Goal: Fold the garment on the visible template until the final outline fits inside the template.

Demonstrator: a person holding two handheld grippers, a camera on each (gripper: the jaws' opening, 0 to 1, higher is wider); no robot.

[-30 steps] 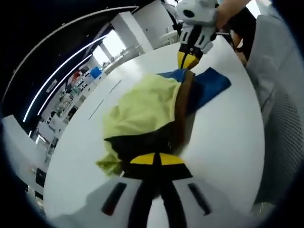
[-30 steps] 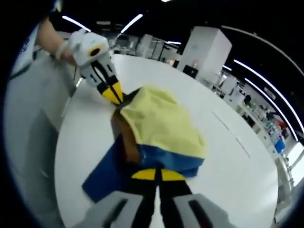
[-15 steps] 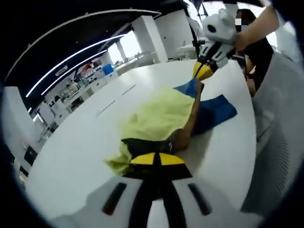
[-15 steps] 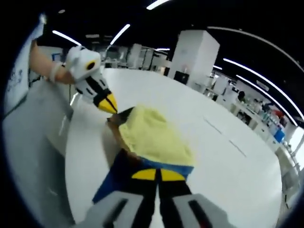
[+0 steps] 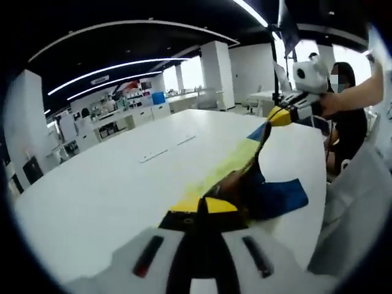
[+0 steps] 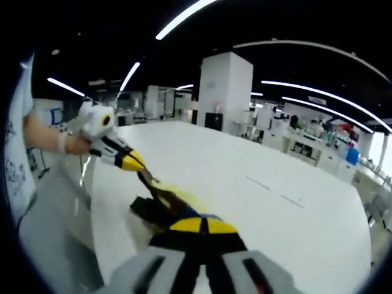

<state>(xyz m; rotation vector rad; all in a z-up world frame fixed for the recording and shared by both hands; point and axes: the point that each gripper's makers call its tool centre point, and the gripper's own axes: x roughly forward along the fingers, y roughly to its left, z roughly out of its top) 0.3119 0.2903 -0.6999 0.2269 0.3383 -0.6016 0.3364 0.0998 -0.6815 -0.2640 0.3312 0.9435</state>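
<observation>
White table (image 5: pixel 110 184), garment (image 5: pixel 245 171) pinched between both grippers, pillar (image 6: pixel 223 92) behind

A wide white table (image 5: pixel 104 190) carries the things. A garment (image 5: pixel 272 196) of yellow, blue and brown cloth lies partly on it near the edge, its blue part flat on the top. In the right gripper view the garment (image 6: pixel 162 205) sits on the table (image 6: pixel 245 196) too.

The white table (image 5: pixel 104 184) lies bare across the left and centre of the left gripper view; the garment (image 5: pixel 257 184) and a seated person (image 5: pixel 346 116) crowd its right.
</observation>
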